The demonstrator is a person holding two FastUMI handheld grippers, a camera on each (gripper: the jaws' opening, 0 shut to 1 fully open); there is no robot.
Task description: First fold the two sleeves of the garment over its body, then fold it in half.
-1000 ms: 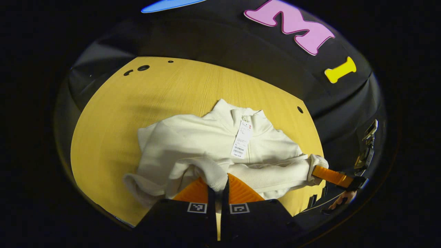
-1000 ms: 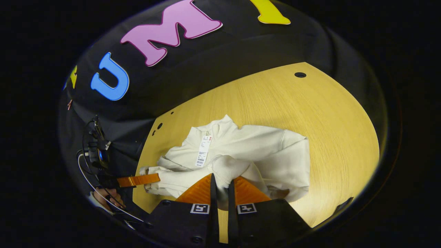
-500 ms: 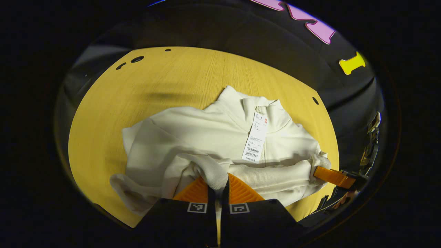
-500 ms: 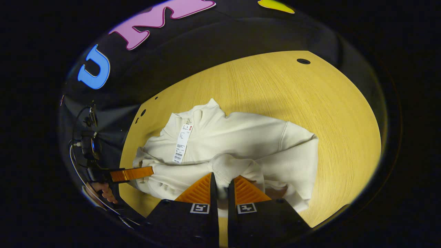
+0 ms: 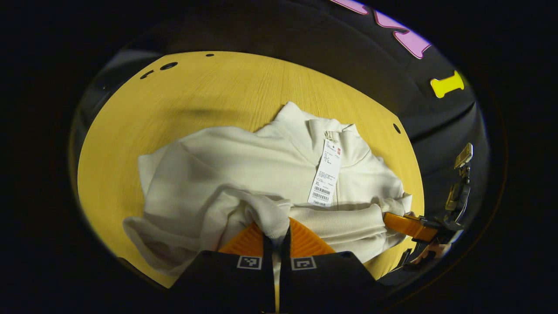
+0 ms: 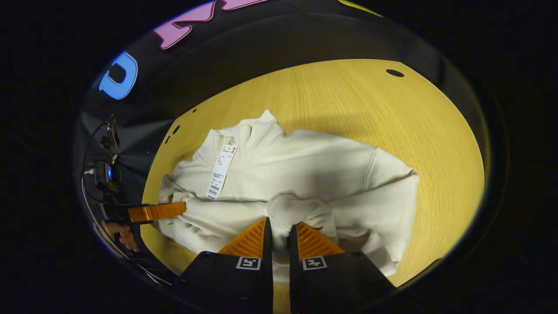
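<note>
A cream white garment lies on the yellow wooden table, collar at the far side, a paper tag on its chest. My left gripper is shut on a bunch of fabric at the garment's near edge. A sleeve stretches across the lower body to my right gripper, which pinches the other end. In the right gripper view the garment spreads out ahead, my right gripper is shut on a lump of fabric, and the left gripper grips the edge at the left.
The table has small round holes near its far corners, another hole at the far right. A hand holds the left gripper beyond the table's edge. Bare wood lies beyond the collar.
Both grippers have moved forward with the held fabric toward the collar. The garment looks larger and closer in both views.
</note>
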